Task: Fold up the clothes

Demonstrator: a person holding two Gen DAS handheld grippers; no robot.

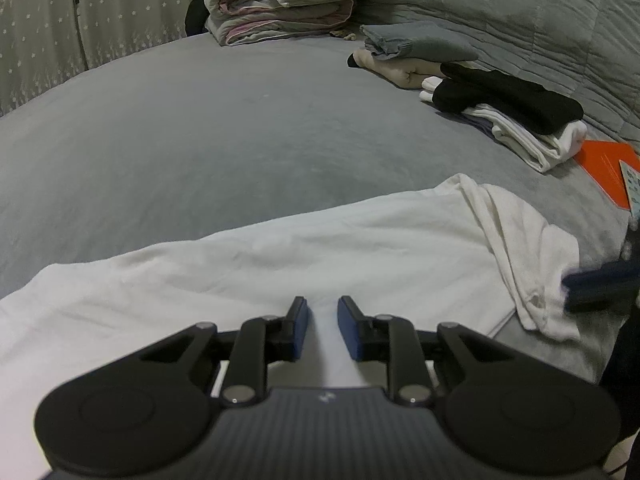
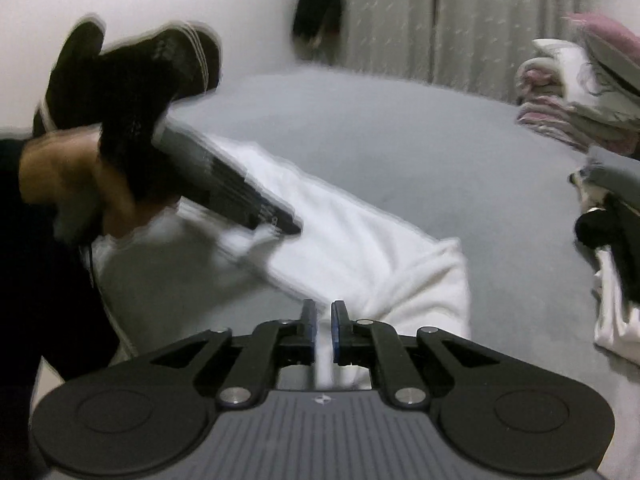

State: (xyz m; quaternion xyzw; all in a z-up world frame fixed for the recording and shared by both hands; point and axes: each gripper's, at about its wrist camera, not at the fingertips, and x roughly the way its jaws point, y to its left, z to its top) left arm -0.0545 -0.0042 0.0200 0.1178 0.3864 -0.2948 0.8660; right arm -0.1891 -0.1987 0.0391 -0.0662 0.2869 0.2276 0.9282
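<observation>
The left gripper point(image 1: 322, 320) hangs over the near edge of the bed point(image 1: 200, 140), its blue pads narrowly apart with a ridge of the white shirt point(image 1: 280, 256) running between them. They look clenched on that ridge, though the pads may only be straddling it. The right gripper point(image 2: 324, 326) is blurred. Its jaws stand nearly together with white cloth showing in the gap, and I cannot tell whether it grips the shirt's folded end or merely sits above it.

The shirt lies spread along the near edge of the bed, mostly flat. Its right end is doubled over in a loose, wrinkled flap point(image 1: 520, 240). By my reading, this garment is early in its folding: one side is turned in, and the rest is still to be brought over and squared.

Further back, toward the right edge, several pieces already lie folded: a black and white pile point(image 1: 516, 116), then a grey and beige one point(image 1: 416, 52). An orange card point(image 1: 608, 172) sits beside them. At the far edge a stack of bedding point(image 1: 280, 8) rests against the curtain point(image 1: 100, 12).

The middle of the bed beyond the shirt is bare grey sheet, giving wide room to swing cloth forward. The right side is crowded by the piles.
</observation>
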